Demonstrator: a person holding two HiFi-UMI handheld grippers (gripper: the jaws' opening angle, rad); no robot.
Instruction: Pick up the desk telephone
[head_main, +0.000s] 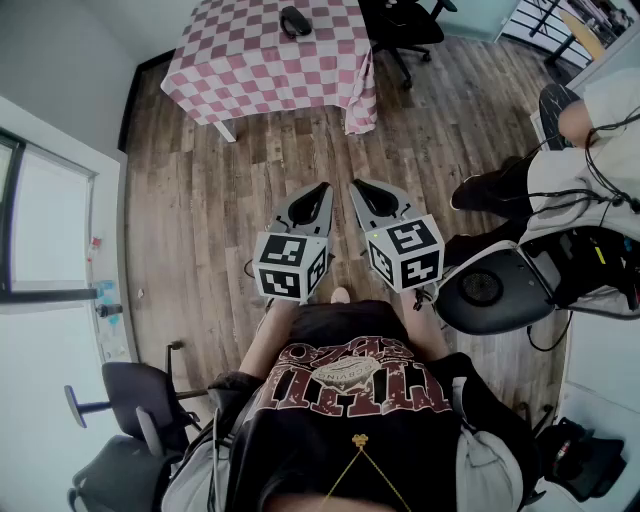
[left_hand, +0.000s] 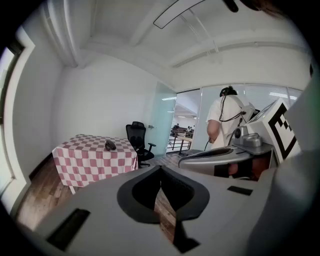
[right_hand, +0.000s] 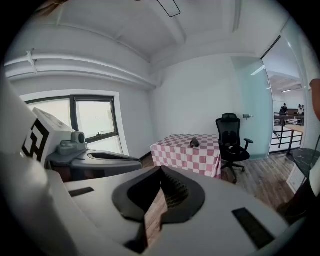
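Note:
The desk telephone (head_main: 295, 20), a small dark set, lies on a table under a pink-and-white checked cloth (head_main: 250, 75) at the far end of the room. It also shows small and distant in the left gripper view (left_hand: 110, 145) and the right gripper view (right_hand: 194, 143). My left gripper (head_main: 325, 188) and right gripper (head_main: 357, 186) are held side by side in front of my body over the wooden floor, well short of the table. Both point toward it. Their jaws are shut, tips meeting, with nothing between them (left_hand: 160, 171) (right_hand: 161, 171).
A black office chair (head_main: 405, 25) stands just right of the table. Another person (head_main: 590, 140) sits or stands at the right beside cables and a white round-based machine (head_main: 490, 290). Grey chairs (head_main: 130, 430) are at my lower left, and a window (head_main: 40, 230) lines the left wall.

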